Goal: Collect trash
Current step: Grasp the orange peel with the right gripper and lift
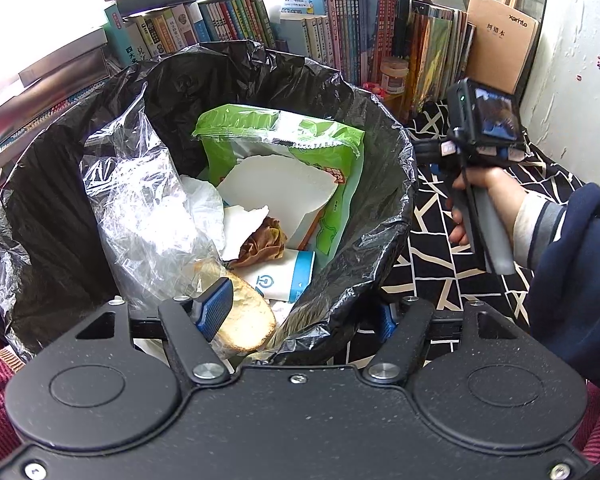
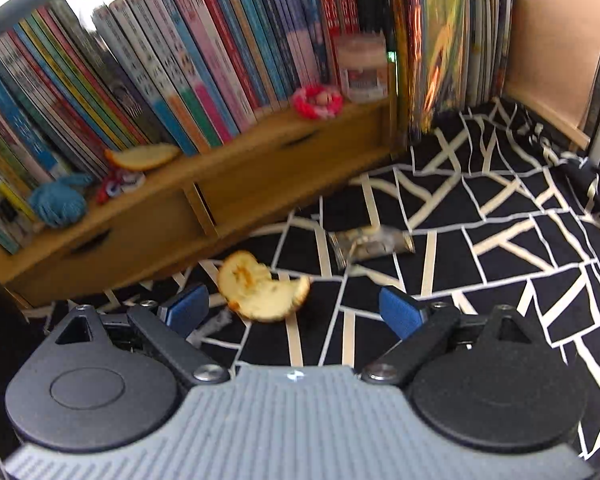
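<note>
- Your right hand-held gripper [image 2: 294, 312] is released above the orange peel [image 2: 260, 292]; descend off-centre and you'll nudge it aside.
- Your left hand-held gripper [image 1: 300, 312] straddles the trash bag [image 1: 364, 248] rim; whether it's clenched, I can't tell.

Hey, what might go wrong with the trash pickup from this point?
The left gripper straddles the bin bag rim with open jaws, so the bag could slump. The right gripper, open above the orange peel, may pinch the patterned cloth. The second peel on the wooden shelf and the wrapper could be missed.
</note>
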A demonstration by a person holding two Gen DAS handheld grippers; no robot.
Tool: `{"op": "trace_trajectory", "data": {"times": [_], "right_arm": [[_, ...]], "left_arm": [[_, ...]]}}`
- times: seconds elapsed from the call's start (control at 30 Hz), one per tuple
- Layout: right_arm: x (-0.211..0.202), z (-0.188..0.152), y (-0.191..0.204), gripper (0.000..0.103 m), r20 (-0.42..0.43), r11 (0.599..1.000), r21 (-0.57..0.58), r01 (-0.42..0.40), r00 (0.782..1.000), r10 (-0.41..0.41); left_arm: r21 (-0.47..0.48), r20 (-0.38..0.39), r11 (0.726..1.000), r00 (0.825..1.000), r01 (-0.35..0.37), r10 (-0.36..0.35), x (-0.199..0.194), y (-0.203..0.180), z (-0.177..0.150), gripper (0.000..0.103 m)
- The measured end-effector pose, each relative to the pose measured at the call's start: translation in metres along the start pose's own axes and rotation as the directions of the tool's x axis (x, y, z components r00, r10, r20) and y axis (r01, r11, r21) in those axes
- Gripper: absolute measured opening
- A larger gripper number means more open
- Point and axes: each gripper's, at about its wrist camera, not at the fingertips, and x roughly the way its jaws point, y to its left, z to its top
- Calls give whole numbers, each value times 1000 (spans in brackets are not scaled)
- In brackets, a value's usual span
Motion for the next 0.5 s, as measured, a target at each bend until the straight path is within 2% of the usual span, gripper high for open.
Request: {"op": "trace_trajectory", "data": {"times": [0.1, 0.27, 0.5], "right_arm": [[11, -6, 2, 97, -26, 1000, -11, -3, 1000, 2], [28, -2, 16, 97, -23, 999, -50, 0, 1000, -1], [61, 7, 27, 97, -57, 999, -38, 14, 998, -16]], "left_arm": [[-10, -6, 1000, 1000, 2, -2, 0, 1, 1, 68], [-15, -9, 1000, 1000, -2, 2, 1, 0, 1, 69], [-15, -11, 1000, 1000, -7, 7, 2, -1, 1, 69]]}}
